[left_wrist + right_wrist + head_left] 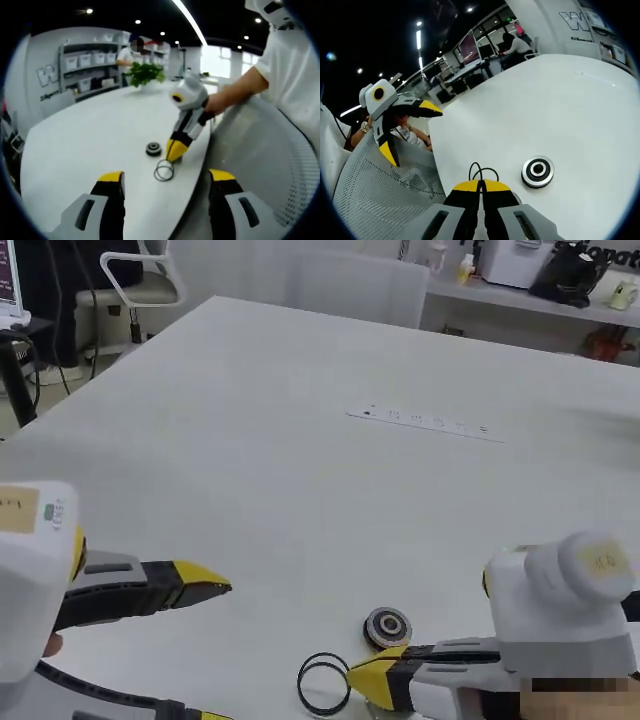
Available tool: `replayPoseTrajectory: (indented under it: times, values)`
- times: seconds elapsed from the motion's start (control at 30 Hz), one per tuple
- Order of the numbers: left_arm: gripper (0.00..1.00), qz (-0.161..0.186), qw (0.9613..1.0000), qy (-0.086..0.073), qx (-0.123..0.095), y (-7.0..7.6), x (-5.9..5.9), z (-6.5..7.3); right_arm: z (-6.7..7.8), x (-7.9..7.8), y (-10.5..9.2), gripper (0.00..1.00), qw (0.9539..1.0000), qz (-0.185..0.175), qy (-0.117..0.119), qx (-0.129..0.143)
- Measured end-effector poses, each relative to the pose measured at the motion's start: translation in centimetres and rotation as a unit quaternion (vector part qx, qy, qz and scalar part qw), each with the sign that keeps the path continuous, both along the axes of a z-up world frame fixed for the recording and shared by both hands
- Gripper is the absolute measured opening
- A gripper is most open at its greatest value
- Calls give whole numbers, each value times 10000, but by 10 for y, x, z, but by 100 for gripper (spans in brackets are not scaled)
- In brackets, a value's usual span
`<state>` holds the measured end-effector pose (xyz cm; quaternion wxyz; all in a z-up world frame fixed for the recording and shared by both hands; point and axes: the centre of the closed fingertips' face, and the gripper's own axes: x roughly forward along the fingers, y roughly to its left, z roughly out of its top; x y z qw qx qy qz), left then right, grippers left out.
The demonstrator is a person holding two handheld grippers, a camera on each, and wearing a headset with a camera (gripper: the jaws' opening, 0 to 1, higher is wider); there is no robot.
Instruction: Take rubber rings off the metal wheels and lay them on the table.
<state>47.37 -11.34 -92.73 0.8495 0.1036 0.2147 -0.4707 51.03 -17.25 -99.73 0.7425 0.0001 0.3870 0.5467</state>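
Black rubber rings point(323, 683), thin and overlapping, beside the metal wheel point(387, 627).
Closed right claw point(481, 184) touches them; left claw point(165, 175) gapes empty.

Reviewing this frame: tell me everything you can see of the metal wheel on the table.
The metal wheel is a small round disc lying flat on the white table, near the person's edge. Seen from above, it has concentric bands: a dark outer rim, a pale silvery ring and a dark hub. Nothing touches it. The black rubber rings lie apart beside it, at the tip of the shut right tool.
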Motion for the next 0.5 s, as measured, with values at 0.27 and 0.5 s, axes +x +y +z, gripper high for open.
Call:
replayPoseTrajectory:
  times: [0.27,0.5]
  values:
    - [67,-24,10000,3,36,0,0,-1,-3,1,0,0,9999,16,-81,-64]
    - [67,-48,10000,36,61,0,-1,-3,-5,0,0,0,9997,76,-156,-143]
